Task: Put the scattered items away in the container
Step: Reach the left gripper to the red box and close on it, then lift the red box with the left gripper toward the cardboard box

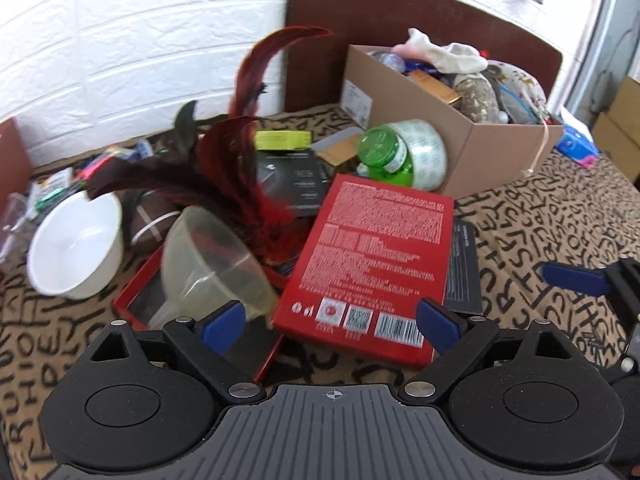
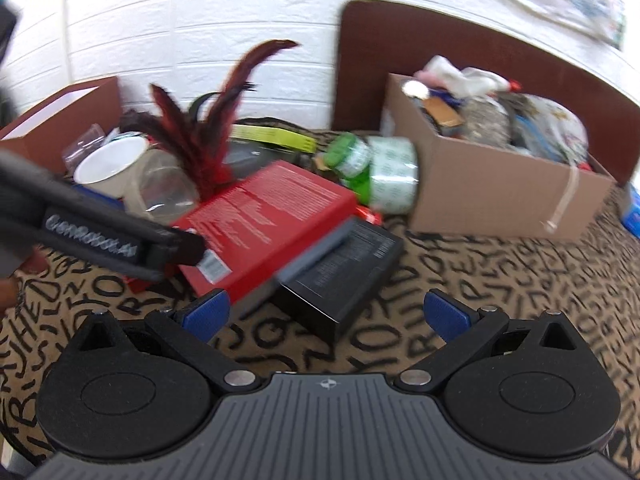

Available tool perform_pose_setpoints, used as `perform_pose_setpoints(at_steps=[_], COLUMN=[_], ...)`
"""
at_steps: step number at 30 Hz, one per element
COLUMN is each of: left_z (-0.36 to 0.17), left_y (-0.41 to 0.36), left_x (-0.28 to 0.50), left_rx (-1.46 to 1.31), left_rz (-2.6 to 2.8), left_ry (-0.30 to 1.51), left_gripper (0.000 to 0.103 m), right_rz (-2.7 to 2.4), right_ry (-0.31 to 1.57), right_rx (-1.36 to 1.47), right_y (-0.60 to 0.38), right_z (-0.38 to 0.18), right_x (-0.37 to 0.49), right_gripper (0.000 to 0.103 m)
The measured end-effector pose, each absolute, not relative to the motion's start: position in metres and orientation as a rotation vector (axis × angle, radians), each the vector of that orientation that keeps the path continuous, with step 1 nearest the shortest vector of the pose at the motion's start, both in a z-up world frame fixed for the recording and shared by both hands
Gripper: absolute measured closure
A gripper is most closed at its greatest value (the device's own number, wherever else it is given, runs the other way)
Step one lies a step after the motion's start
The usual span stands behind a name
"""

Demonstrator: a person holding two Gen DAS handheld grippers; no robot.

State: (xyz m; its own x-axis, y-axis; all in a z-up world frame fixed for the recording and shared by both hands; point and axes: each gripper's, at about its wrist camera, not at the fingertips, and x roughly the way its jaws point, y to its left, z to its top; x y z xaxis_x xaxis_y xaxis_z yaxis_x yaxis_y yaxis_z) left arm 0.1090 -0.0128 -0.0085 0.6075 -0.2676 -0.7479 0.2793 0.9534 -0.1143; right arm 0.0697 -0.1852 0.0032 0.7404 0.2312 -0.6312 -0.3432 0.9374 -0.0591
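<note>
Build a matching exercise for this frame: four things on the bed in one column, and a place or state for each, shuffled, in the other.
Things:
1. red box
2. white bowl
3. cardboard box
4. left gripper

States:
a. open, jaws on either side of a box's near end
b. crammed full, against the headboard
c. empty, tipped on its side
d. printed back up, lying over a black box

Pairs: 1-d, 2-c, 3-b, 4-a

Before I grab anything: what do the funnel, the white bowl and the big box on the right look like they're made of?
Funnel: translucent plastic, cloudy and smooth; the red tray shows through its wall.
Bowl: glossy white, likely ceramic or melamine; the sheen fits either.
Box: plain brown cardboard, matte, with a folded corner and a pale strap down its side.
</note>
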Motion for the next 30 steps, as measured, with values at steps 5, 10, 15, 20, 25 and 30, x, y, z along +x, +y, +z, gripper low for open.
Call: perform_pose_setpoints(at_steps=[5,10,15,20,25,30], left_z=[-0.017,-0.027,-0.034,-0.035,-0.033,-0.036], left_y=[-0.012,-0.02,-0.012,-0.018,-0.039,-0.042], left_x=[0.135,0.158,0.17,0.161,0.138,0.14], left_rx=[-0.032,-0.047,-0.124,-0.129,-0.052,-0.051], left_rz=[-0.395,-0.428,-0.432,-0.527,-0.613,-0.599], left_ry=[0.909,0.928,0.94,0.974,0.985,0.98], left_gripper=[0.005,0.001,0.001,0.005,0.005,0.006], right_rz=[0.428,0.482,0.498,0.524,0.517,0.496], right_ry=[0.667,0.675,0.658,0.68,0.725,0.741], right_rx=[-0.218,-0.242,-0.308,-0.358,-0.353,-0.376], right_y=[-0.169,-0.157,-0.148,-0.145,-0.167,-0.181], right_z=[-0.002,-0.009,-0.018,-0.025,-0.022,-0.023], right_x=[0.079,0.086,0.094,0.096,0.08,0.07], right_gripper=[0.0,0.0,0.004,0.018,0.034,0.036])
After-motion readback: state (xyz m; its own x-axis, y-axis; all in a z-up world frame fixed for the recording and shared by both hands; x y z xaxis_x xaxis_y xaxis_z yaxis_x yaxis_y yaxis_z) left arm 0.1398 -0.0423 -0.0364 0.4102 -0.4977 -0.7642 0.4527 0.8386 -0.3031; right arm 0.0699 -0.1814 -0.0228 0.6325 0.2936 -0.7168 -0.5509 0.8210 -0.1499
